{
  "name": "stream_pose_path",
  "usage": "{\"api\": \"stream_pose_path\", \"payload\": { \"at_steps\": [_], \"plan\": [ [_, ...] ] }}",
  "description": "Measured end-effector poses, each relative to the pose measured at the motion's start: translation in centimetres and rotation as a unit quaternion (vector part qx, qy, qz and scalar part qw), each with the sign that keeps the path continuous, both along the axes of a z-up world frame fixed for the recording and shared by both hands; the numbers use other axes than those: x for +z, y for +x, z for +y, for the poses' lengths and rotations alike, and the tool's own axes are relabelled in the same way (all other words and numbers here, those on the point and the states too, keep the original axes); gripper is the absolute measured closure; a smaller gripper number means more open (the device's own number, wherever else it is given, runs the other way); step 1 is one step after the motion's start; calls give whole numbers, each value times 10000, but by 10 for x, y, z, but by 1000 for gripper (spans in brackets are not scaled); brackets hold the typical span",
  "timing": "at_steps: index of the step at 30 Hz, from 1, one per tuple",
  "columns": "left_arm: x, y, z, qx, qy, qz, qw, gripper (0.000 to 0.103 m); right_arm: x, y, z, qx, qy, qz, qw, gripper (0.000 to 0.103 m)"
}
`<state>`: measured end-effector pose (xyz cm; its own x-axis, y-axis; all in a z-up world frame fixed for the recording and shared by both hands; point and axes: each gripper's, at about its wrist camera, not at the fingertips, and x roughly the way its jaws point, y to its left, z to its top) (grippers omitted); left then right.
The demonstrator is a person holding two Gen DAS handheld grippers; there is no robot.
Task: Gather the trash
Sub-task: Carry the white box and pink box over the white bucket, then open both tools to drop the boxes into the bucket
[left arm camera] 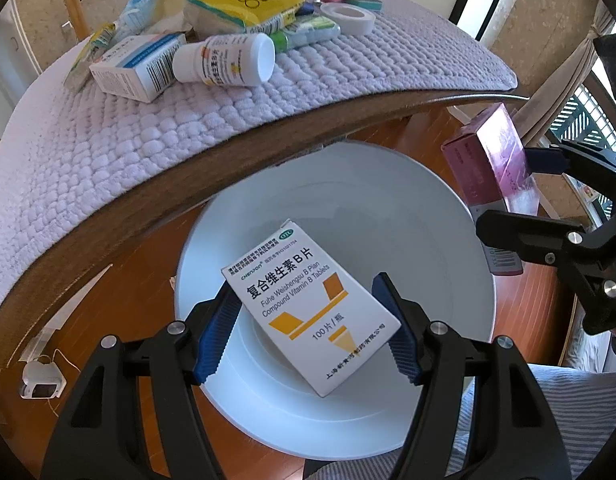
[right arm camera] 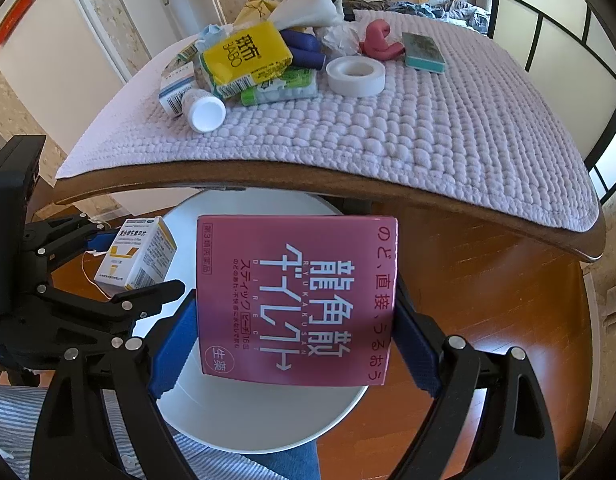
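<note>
My left gripper point(left arm camera: 308, 320) is shut on a white and yellow vitamin box point(left arm camera: 308, 304), held over the open white bin point(left arm camera: 388, 184) on the floor below the table edge. My right gripper point(right arm camera: 295, 328) is shut on a pink medicine box point(right arm camera: 295, 300), also above the white bin point(right arm camera: 259, 420). In the left wrist view the pink box point(left arm camera: 488, 168) and the right gripper point(left arm camera: 536, 208) hang at the bin's right rim. In the right wrist view the vitamin box point(right arm camera: 137, 258) and the left gripper point(right arm camera: 119, 272) show at the left.
A table with a lilac knitted mat point(left arm camera: 187, 120) holds a white pill bottle point(left arm camera: 223, 60), a blue-striped box point(left arm camera: 135, 68), a yellow tissue pack point(left arm camera: 243, 0), a tape roll point(left arm camera: 348, 18), a green pack, a pink object and a sponge block. Striped clothing point(left arm camera: 568, 420) lies near. Wooden floor surrounds the bin.
</note>
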<state>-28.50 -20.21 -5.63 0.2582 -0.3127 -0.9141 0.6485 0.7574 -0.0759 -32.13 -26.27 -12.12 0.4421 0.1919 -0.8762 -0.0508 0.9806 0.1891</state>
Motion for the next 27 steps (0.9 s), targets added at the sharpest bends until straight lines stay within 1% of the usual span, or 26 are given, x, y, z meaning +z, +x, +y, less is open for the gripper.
{"api": "stream_pose_path", "payload": {
  "at_steps": [12,13,17,27],
  "plan": [
    [-24,5,-14,-86,114,110,9998,35,-12,4,8,2,35,135,9999,16],
    [-27,3,-10,-90,116,111,9998,35,-13,5,9,2,33,142,9999,16],
    [-40,4,-14,-125,163,107,9997,35,-16,8,10,-10,45,174,9998,16],
    [-58,4,-18,-149,238,165,9995,35,-27,14,16,9,55,242,9997,16]
  ]
}}
